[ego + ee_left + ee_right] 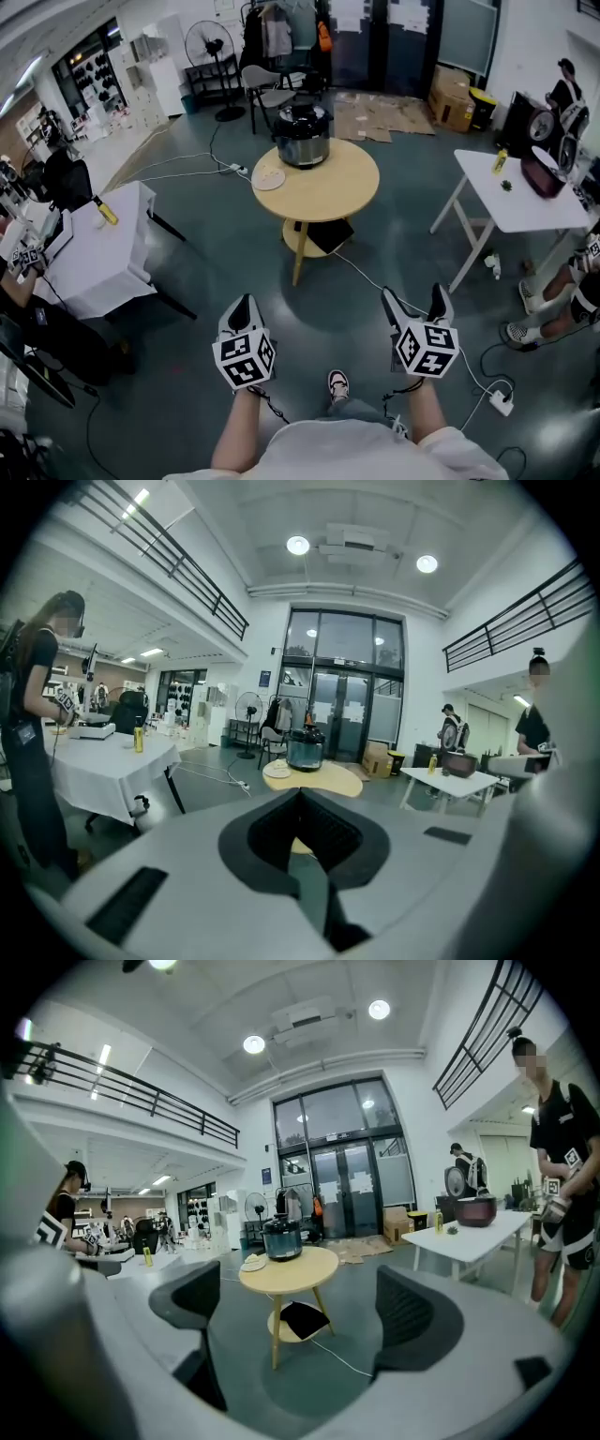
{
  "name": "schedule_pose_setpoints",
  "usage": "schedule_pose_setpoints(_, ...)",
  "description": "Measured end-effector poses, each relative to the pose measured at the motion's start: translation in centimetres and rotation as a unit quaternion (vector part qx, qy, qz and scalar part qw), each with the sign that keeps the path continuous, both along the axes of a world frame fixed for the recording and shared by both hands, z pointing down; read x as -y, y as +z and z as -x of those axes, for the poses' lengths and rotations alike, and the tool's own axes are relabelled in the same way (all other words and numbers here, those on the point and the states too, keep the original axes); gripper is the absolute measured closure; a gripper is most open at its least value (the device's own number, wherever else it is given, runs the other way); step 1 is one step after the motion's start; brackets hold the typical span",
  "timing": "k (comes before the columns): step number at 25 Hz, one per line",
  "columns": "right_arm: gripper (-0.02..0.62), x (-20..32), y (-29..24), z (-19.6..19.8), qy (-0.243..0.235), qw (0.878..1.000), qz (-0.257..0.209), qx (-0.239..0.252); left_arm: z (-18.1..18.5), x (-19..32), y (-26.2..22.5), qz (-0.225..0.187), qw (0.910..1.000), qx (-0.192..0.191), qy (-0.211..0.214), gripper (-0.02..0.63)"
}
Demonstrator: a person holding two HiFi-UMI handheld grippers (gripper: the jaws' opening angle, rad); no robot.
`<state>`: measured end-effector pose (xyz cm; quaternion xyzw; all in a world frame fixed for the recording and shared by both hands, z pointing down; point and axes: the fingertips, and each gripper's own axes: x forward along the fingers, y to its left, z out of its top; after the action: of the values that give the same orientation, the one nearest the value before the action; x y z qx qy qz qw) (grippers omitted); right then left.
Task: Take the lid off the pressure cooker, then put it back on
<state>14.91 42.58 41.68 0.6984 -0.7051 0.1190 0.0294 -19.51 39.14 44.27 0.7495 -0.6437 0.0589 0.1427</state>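
Note:
The pressure cooker (pixel 302 136), steel-sided with its black lid (pixel 302 116) seated on top, stands at the far side of a round wooden table (pixel 323 187). It also shows far off as the pressure cooker (pixel 306 751) and the pressure cooker (pixel 282 1238) in the two gripper views. Both grippers hang over the floor well short of the table. My left gripper (pixel 241 311) has its jaws together, holding nothing; the left gripper (pixel 300 803) points at the table. My right gripper (pixel 414 302) is open and empty; between the spread jaws of the right gripper (pixel 300 1316) I see floor and table.
A small plate (pixel 268 177) lies left of the cooker. A cable (pixel 370 277) runs across the floor to a power strip (pixel 500 402). A white table (pixel 511 208) stands right, a cloth-covered table (pixel 94 258) left. A seated person's legs (pixel 553 300) are at the right edge.

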Motion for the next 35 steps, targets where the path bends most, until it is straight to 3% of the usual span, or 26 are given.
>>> schedule_pose_setpoints(16,0.094,17.0,-0.9,-5.9,-0.008,1.0,0.0,0.0,-4.6,15.9,-1.2,-0.01,0.9995,0.017,-0.024,0.612)
schedule_pose_setpoints(22,0.102,21.2,-0.5,-7.5,-0.01,1.0,-0.002,-0.001,-5.9,19.9,-1.1,-0.013,0.9994,0.018,-0.028,0.611)
schedule_pose_setpoints(35,0.11,27.7,1.4,-7.3,-0.019,1.0,0.006,0.014,-6.5,26.3,0.6,0.008,0.9992,0.026,-0.03,0.611)
